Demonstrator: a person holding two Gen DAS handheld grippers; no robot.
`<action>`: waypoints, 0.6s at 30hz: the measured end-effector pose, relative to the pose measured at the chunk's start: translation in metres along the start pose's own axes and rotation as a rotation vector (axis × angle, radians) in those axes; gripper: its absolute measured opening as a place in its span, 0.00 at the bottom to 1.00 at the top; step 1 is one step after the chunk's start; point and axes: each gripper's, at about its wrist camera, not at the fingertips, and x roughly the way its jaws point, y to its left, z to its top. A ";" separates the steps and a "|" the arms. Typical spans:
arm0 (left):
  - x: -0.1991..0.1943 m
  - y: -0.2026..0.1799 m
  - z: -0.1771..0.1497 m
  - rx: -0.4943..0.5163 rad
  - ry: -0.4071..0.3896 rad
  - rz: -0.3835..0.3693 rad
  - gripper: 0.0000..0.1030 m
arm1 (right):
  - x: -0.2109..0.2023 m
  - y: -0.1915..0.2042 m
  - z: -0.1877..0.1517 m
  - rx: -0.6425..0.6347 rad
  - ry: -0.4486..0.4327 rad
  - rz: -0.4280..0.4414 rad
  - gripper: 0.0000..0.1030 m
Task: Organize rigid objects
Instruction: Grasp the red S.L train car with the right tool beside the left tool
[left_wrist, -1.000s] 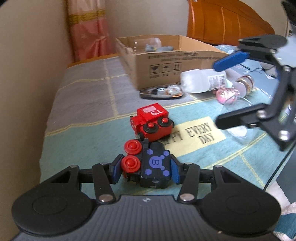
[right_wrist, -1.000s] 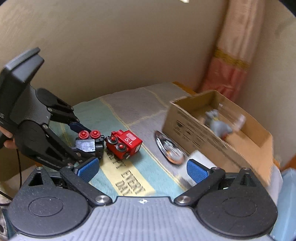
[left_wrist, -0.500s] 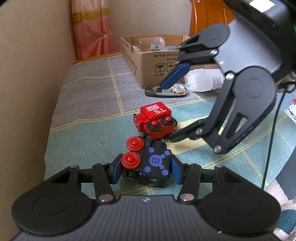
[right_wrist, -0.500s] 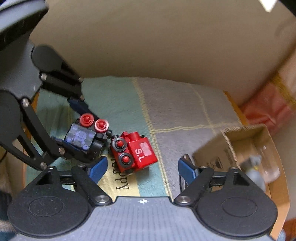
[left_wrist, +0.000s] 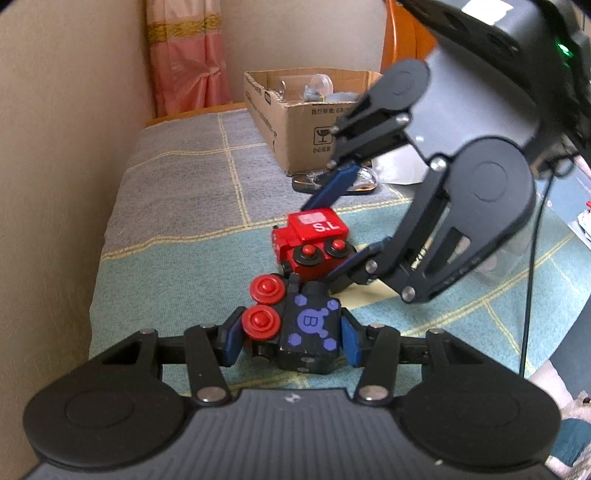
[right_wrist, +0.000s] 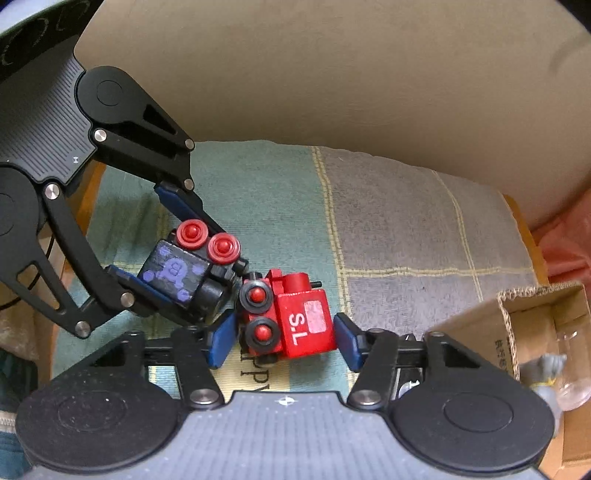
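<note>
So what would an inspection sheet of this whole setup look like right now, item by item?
Surface: checked blanket in teal and grey, with a yellow printed patch.
Job's things: black toy car and red toy car, lying nose to nose; cardboard box further back, already holding a few items.
Clutter: shiny oval object at the foot of the box.
Grippers: left gripper shut on the black toy car; right gripper closing, the red toy car between its fingers, pads not clearly pressing yet.
Cables: black cable hanging on the right.
Surroundings: beige wall, pink curtain.
</note>
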 end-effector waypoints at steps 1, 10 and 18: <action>0.000 0.000 0.000 -0.004 -0.001 0.004 0.50 | -0.001 0.001 0.000 0.019 0.003 -0.006 0.59; -0.002 -0.002 0.000 -0.015 -0.006 0.034 0.50 | -0.011 0.009 -0.013 0.260 0.042 -0.008 0.50; -0.002 -0.002 0.000 0.001 -0.004 0.034 0.50 | -0.014 0.012 -0.015 0.287 0.032 -0.054 0.59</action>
